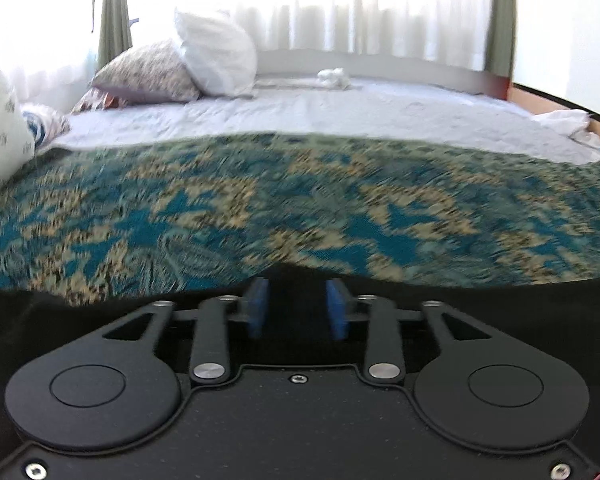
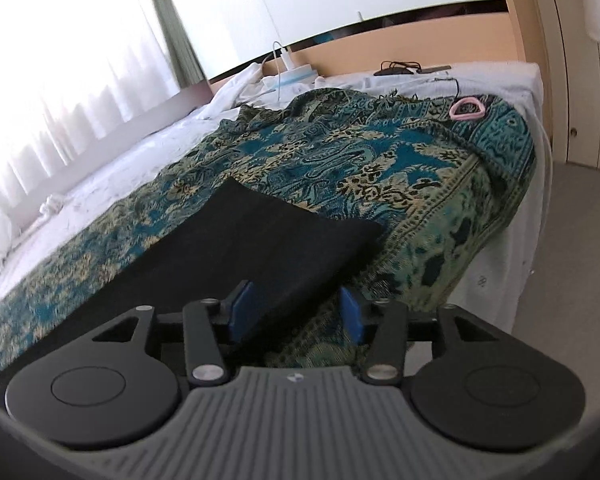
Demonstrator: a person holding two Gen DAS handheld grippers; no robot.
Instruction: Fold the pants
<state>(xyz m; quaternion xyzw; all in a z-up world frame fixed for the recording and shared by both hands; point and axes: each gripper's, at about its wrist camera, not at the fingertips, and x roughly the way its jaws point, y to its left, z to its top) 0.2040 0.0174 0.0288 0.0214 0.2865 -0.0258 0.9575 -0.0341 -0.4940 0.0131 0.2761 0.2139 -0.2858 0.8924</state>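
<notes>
Black pants (image 2: 256, 240) lie flat on a teal and gold patterned blanket (image 2: 360, 168) on the bed. In the right wrist view their far end is a straight edge. My right gripper (image 2: 296, 312) is open, its blue pads (image 2: 353, 314) straddling the pants' near right edge. In the left wrist view the pants (image 1: 500, 296) form a dark band along the bottom. My left gripper (image 1: 297, 307) is open just over the pants' edge, with black cloth between the blue pads (image 1: 257, 307). Whether the pads touch the cloth I cannot tell.
Pillows (image 1: 216, 54) and a white sheet (image 1: 340, 112) lie beyond the blanket (image 1: 300, 200). A pink ring (image 2: 466, 109), cables (image 2: 400, 67) and white cloths (image 2: 240, 88) sit at the bed's far end. The bed edge drops to the floor (image 2: 580, 240) on the right.
</notes>
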